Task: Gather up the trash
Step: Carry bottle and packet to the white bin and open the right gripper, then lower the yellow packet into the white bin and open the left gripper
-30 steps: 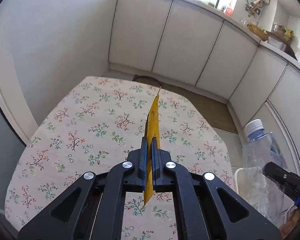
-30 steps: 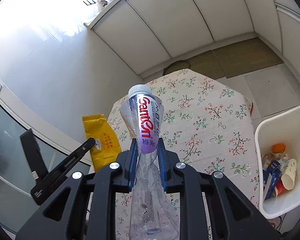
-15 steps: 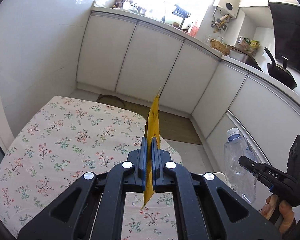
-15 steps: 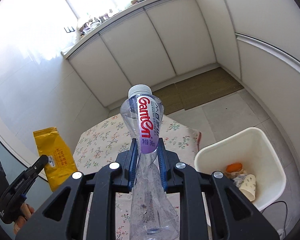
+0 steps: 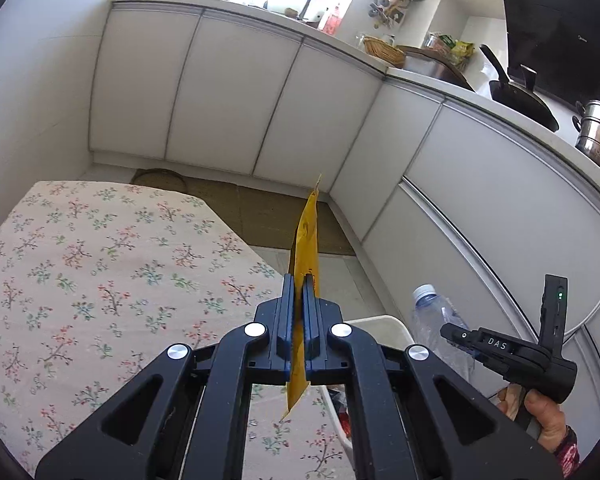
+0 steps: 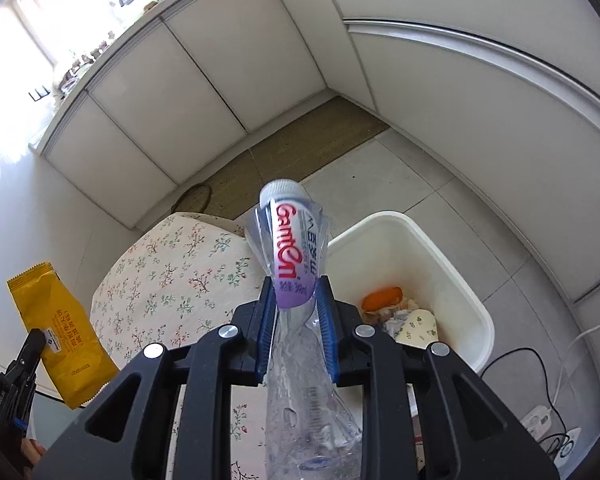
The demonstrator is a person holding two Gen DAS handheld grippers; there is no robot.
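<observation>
My left gripper [image 5: 299, 286] is shut on a flat yellow snack packet [image 5: 307, 236], held edge-on above the table's right edge; the packet also shows in the right wrist view [image 6: 60, 336]. My right gripper [image 6: 294, 286] is shut on a crushed clear plastic bottle [image 6: 290, 244] with a red and purple label and white cap, held over the gap between table and bin. The bottle also shows in the left wrist view [image 5: 436, 320]. The white trash bin [image 6: 448, 264] stands on the floor right of the table and holds an orange item, a paper cup and other scraps.
A table with a floral cloth [image 5: 100, 272] lies to the left. White cabinets [image 5: 228, 100] line the back and right. A brown mat [image 6: 296, 148] lies on the tiled floor. A power strip and cables [image 6: 548, 428] lie right of the bin.
Both grippers have swung to the right, from over the table toward the bin, each still holding its item. The bin now sits closer and more central in the right wrist view.
</observation>
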